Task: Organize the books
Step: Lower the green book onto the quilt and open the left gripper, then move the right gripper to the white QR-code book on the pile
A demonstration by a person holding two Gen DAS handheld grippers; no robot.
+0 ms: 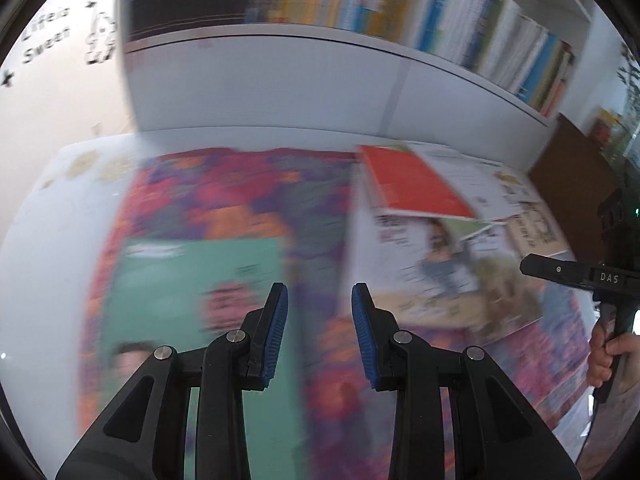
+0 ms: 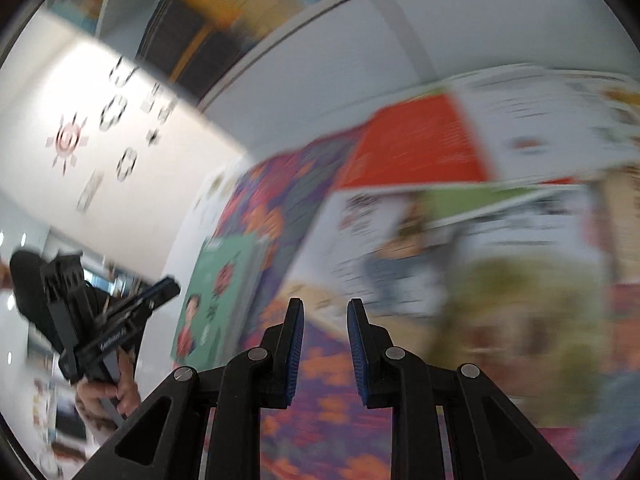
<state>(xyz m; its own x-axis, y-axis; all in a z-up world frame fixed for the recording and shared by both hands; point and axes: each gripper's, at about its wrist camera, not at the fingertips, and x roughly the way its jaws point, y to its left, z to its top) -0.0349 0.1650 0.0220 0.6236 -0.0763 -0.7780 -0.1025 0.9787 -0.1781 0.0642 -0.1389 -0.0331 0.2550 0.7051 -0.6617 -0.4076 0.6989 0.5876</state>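
1. Left wrist view: my left gripper (image 1: 319,300) hangs over the patterned cloth (image 1: 240,192), jaws a narrow gap apart, nothing between the blue pads (image 1: 279,328). Green book (image 1: 192,280) lies flat on the cloth at 10 o'clock from the fingertips. Messy pile at 1–2 o'clock: red book (image 1: 412,184) on top, magazine (image 1: 432,268) beneath it. Shelved books (image 1: 472,28) at 12–1, heavily blurred. Right gripper (image 1: 532,266) enters at 3 o'clock, hand (image 1: 608,356) on its grip.
2. Right wrist view: right gripper (image 2: 325,316) also nearly closed and empty. Green book (image 2: 216,296) at 10 o'clock, red book (image 2: 416,152) at 1, magazine (image 2: 400,248) just ahead. Left gripper (image 2: 172,290) at 9 o'clock. Strong blur throughout.
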